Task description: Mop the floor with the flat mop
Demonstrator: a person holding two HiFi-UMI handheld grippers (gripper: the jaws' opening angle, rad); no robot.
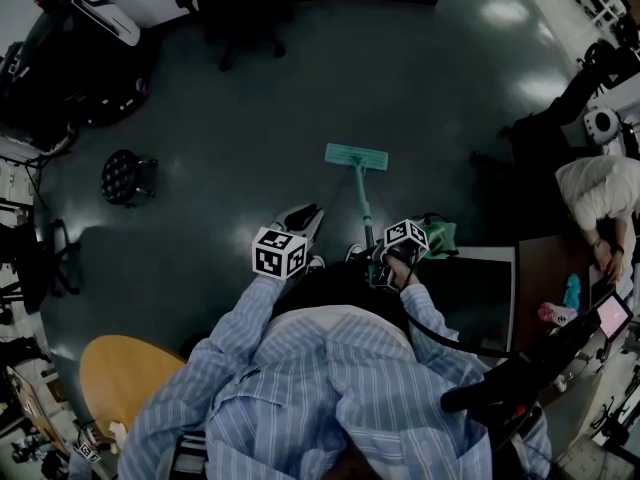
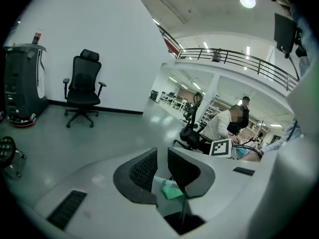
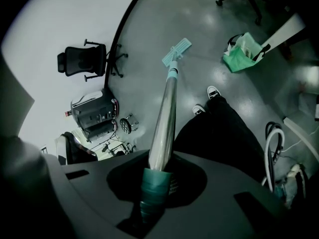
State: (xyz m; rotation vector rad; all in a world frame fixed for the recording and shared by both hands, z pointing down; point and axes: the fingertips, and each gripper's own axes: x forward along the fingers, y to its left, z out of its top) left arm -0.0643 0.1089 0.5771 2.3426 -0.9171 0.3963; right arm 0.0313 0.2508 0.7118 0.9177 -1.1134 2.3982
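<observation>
The flat mop's teal head (image 1: 356,157) lies flat on the dark floor ahead of the person's feet. Its metal handle (image 1: 365,208) slopes back to my right gripper (image 1: 390,258). In the right gripper view my right gripper (image 3: 159,176) is shut on the handle's teal grip (image 3: 152,188), and the pole (image 3: 167,113) runs down to the mop head (image 3: 177,51). My left gripper (image 1: 305,216) hovers just left of the handle, apart from it. Its jaws (image 2: 162,166) stand a narrow gap apart with nothing between them; the mop head (image 2: 172,190) shows below through the gap.
A black office chair (image 1: 235,8) and a dark machine (image 1: 80,58) stand at the far wall, with a small stool (image 1: 125,176) on the left. A round wooden table (image 1: 120,378) is behind left. A green bag (image 3: 241,51), a desk and a seated person (image 1: 600,193) are on the right.
</observation>
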